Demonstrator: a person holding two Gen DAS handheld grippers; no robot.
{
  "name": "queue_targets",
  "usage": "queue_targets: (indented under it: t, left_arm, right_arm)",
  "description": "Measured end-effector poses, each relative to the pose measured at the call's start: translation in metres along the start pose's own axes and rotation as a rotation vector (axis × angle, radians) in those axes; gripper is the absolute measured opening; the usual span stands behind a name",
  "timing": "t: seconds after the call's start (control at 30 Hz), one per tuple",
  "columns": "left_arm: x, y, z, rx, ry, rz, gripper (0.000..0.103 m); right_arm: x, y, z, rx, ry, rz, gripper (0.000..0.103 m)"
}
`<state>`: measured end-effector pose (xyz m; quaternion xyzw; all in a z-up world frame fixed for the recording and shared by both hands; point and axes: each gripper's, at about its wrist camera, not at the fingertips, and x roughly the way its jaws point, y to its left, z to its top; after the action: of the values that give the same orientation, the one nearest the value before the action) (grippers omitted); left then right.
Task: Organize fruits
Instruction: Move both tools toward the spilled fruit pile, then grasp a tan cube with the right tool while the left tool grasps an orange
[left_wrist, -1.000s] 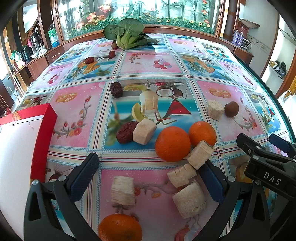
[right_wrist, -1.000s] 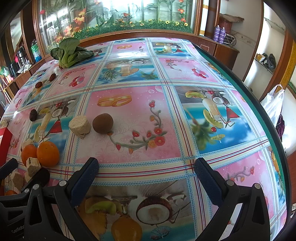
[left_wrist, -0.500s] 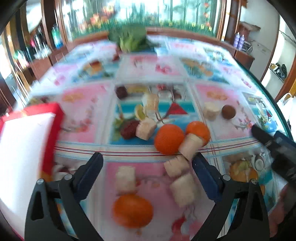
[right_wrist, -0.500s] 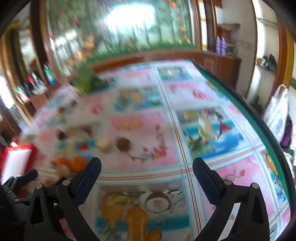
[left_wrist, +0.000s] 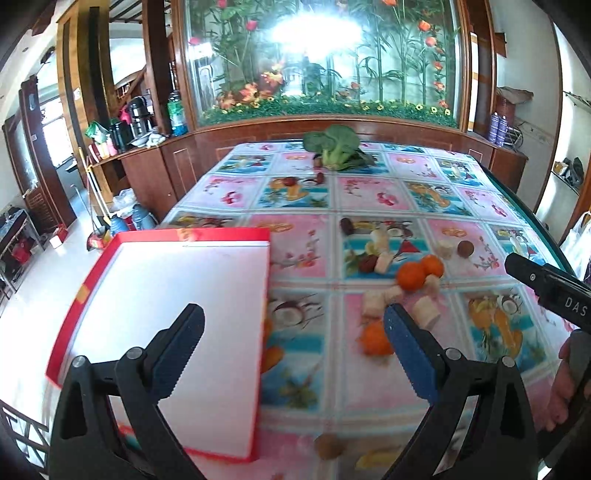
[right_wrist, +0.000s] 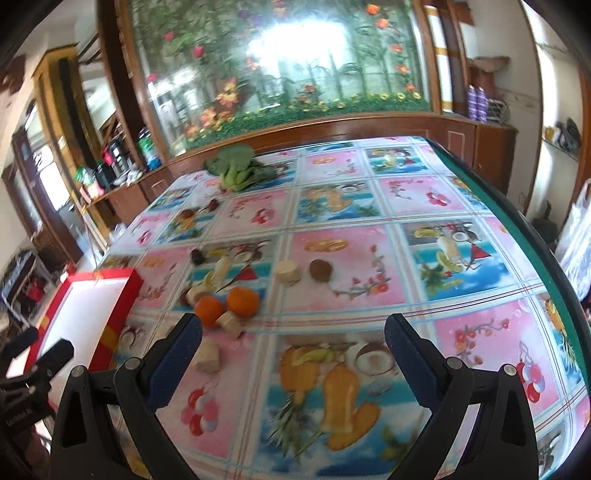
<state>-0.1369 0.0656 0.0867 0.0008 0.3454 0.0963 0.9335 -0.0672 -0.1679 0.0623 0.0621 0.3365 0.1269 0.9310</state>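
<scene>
The left gripper (left_wrist: 293, 339) hangs above the desk (left_wrist: 369, 192) with its jaws spread wide and nothing between them. The fruit lies beyond and to the right of them: two oranges (left_wrist: 421, 271) side by side among pale cut chunks (left_wrist: 426, 312), and a third orange (left_wrist: 373, 338) just beside the right jaw (partly hidden by it). A red box (left_wrist: 177, 236) sits left. The right gripper (right_wrist: 293, 339) also stands wide apart and empty, with the oranges ahead of its left jaw.

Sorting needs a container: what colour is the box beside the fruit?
Red rim, white inside: the box shows best in the left wrist view.
</scene>
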Motion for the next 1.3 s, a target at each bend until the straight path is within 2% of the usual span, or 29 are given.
queue_targets:
  t: [0.17,0.57,0.87,1.03,1.1,1.27,1.3]
  left_arm:
    - [-0.012,0.016,-0.012,-0.017,-0.006,0.019,0.098]
    - [-0.021,0.024,-0.025,-0.014,0.0,-0.004,0.098]
    - [-0.003,0.007,-0.033,0.042,0.06,-0.046,0.098]
    - [0.013,-0.003,-0.029,0.077,0.08,-0.041,0.098]
    - [0.02,-0.007,-0.025,0.087,0.091,-0.045,0.098]
    - [0.036,-0.019,-0.02,0.133,0.127,-0.045,0.098]
    - [0.039,-0.021,-0.02,0.139,0.137,-0.054,0.098]
  right_arm:
    - [-0.008,0.02,-0.006,-0.051,-0.016,0.016,0.099]
    - [-0.012,0.046,-0.016,-0.116,-0.01,0.026,0.099]
    - [0.014,0.059,-0.023,-0.165,0.066,0.026,0.098]
    - [0.039,0.066,-0.02,-0.194,0.136,0.035,0.079]
    - [0.051,0.065,-0.02,-0.191,0.175,0.038,0.068]
    - [0.074,0.059,-0.023,-0.16,0.263,0.064,0.057]
    - [0.075,0.059,-0.024,-0.164,0.258,0.067,0.055]
